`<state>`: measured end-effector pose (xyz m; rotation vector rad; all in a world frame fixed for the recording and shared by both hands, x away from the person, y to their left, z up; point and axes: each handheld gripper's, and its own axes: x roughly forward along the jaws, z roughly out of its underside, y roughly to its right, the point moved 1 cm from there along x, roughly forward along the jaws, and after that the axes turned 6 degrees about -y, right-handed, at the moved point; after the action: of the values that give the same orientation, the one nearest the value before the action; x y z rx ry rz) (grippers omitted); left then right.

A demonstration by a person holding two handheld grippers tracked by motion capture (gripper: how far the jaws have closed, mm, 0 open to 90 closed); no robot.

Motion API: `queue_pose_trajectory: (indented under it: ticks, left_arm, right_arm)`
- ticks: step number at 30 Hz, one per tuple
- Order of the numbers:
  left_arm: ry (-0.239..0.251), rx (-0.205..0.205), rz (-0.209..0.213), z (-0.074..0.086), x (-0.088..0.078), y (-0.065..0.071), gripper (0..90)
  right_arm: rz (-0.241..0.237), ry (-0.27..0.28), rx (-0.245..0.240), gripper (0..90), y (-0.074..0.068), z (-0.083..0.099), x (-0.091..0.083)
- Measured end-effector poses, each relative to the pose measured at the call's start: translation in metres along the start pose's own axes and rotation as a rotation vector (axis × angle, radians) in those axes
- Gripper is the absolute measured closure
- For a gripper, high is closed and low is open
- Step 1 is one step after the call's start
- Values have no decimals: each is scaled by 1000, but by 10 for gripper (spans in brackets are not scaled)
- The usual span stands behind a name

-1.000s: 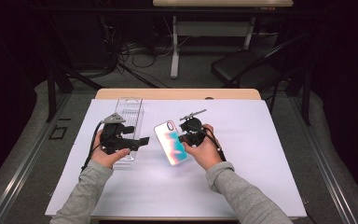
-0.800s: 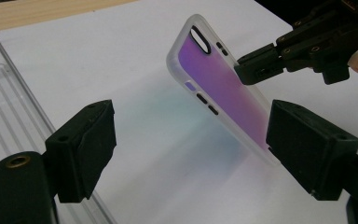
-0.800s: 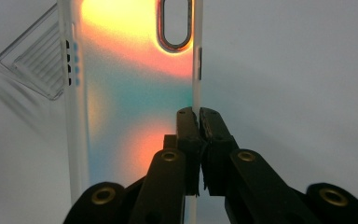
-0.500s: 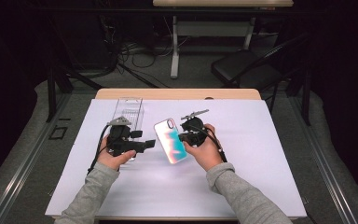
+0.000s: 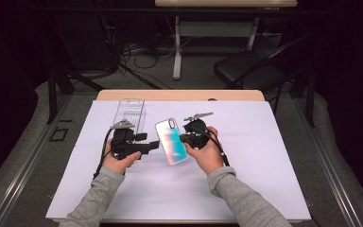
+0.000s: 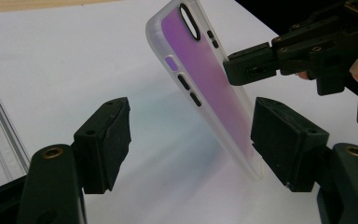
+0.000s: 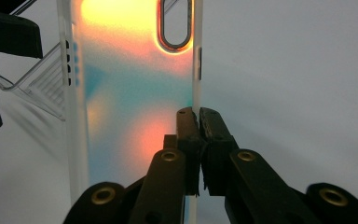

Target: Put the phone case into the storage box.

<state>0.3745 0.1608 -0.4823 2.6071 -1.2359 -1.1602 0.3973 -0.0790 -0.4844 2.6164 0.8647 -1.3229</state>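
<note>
A translucent phone case (image 5: 170, 141) with an iridescent pink-teal back is held tilted above the white table cover. My right gripper (image 5: 183, 138) is shut on its right long edge, pinching the rim (image 7: 199, 116). My left gripper (image 5: 153, 145) points at the case from the left with its jaws open. In the left gripper view the case's (image 6: 205, 74) lower end stands between my left gripper's (image 6: 196, 142) jaws, close to the right one and well clear of the left. These jaws have just been closing. The case (image 7: 130, 93) shows its camera cut-out at the top.
A clear plastic rack (image 5: 130, 111) lies on the white sheet (image 5: 264, 165) behind my left hand, also visible as a ridged edge (image 6: 0, 140). The wooden table edge (image 5: 179, 94) runs along the back. A dark chair (image 5: 246, 71) and cables sit on the floor beyond.
My left gripper has edged right toward the case and its jaws have narrowed around the case's lower end. The right gripper and the case have stayed put.
</note>
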Motion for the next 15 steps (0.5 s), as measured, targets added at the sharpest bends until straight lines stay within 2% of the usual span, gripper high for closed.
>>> queue_pose_trajectory:
  ticks: [5,15]
  left_arm:
    - [-4,-15,7,1,3,1,315]
    - [4,-28,-16,4,10,2,346]
  right_arm:
    - [-4,14,11,875,0,0,2]
    - [-7,30,15,874,-2,0,2]
